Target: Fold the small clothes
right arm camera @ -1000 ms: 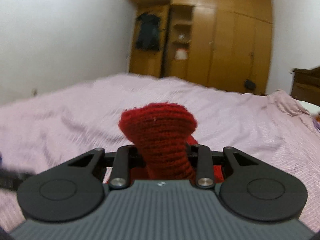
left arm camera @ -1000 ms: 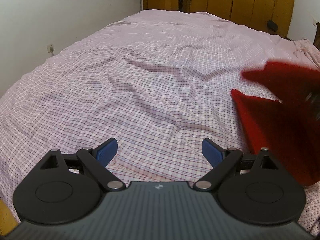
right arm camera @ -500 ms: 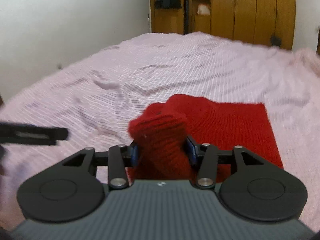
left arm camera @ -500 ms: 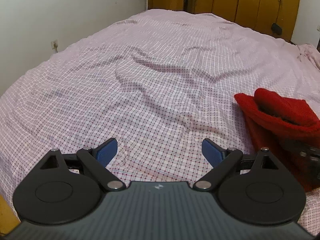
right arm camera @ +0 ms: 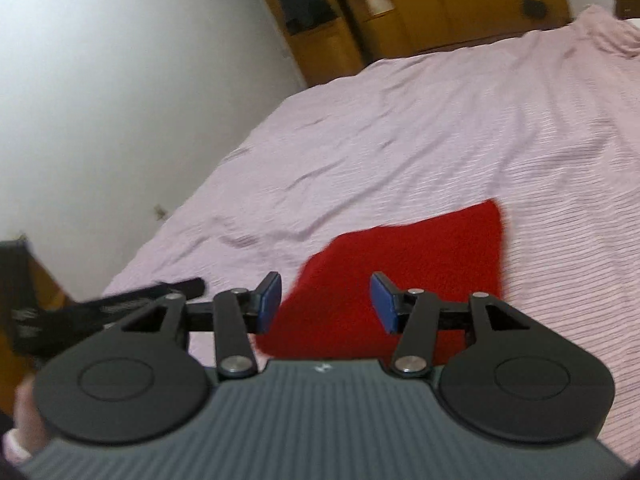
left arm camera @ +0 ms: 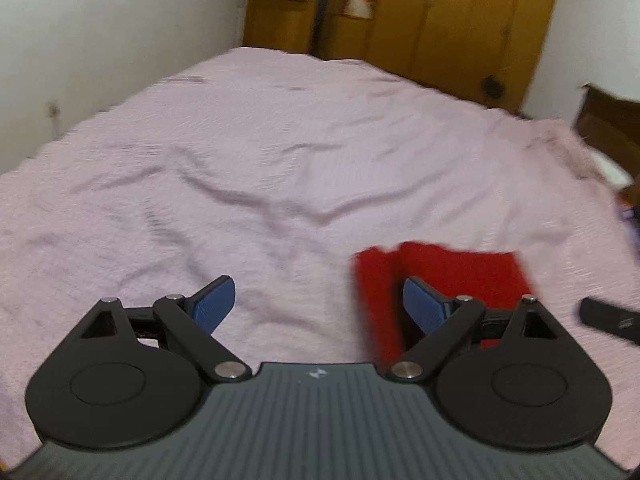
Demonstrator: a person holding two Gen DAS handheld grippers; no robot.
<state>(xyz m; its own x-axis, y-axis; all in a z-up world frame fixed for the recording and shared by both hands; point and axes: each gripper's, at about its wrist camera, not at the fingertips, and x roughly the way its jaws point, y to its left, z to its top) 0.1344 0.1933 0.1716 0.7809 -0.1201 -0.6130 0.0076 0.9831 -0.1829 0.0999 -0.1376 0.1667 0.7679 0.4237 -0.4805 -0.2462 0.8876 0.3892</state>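
We have the red knitted garment (right arm camera: 404, 272) lying flat on the bed (left arm camera: 280, 152), folded into a rough rectangle on the pink checked bedspread (right arm camera: 460, 128); it sits toward the near edge of the bed, on the right-hand part of it as the left wrist view shows, well away from the far edge by the wardrobe (left arm camera: 440, 20).

Our right gripper (right arm camera: 326, 300) hangs over the near end of the garment, and its jaws are opening as we watch; the blue pads (right arm camera: 270, 296) stand clear on either side with nothing pressed between them, the red knit showing only beneath the gap; we are holding nothing here.

Our left gripper (left arm camera: 316, 304) is spread wide, its blue fingertips (left arm camera: 214, 302) well apart and empty; bare bedspread lies under the left one, while the right one shows in front of the left edge of the red garment; whether it touches the cloth we cannot tell through the blur.

At the right edge of the left wrist view a dark bar of the other gripper pokes in; in the right wrist view a blurred black part of the left one shows at the left; behind the bed, a white wall (right arm camera: 120, 80) and the wooden wardrobe with an open shelf; both views are smeared.
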